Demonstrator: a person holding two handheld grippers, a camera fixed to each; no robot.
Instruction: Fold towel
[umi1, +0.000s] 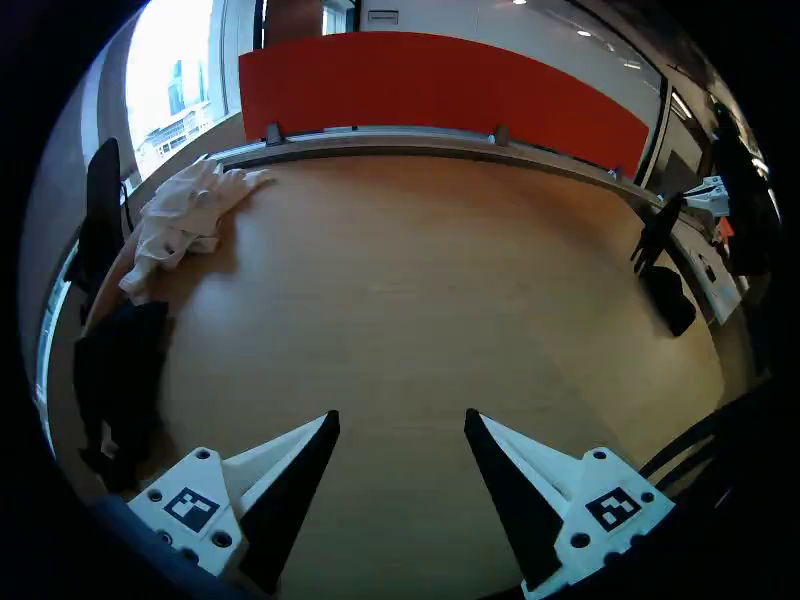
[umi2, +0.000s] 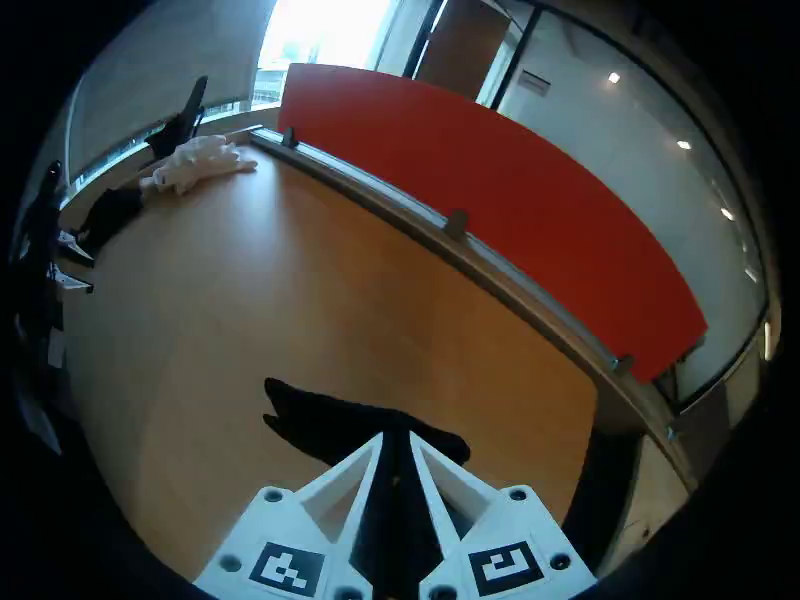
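- Right gripper (umi2: 396, 440) pinching black towel (umi2: 310, 415); fingers nearly meeting, cloth bunching between them.
- Towel lying crumpled on table (umi2: 250, 300), near side, below divider (umi2: 500, 190).
- Left gripper (umi1: 401, 415) hovering open over bare wood, gripping nothing.
- White cloth (umi1: 185, 215) and dark heap (umi1: 120, 360) lying at far corner, well apart from towel.
- Step, judging: securing first hold; fold not begun.
- Next move calling for left gripper catching second corner, both spreading towel flat before folding.

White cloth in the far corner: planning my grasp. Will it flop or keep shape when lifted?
Probably floppy: the white cloth lies crumpled in soft folds. Looks thin, so likely light. Pushed across the wooden table, it may bunch.
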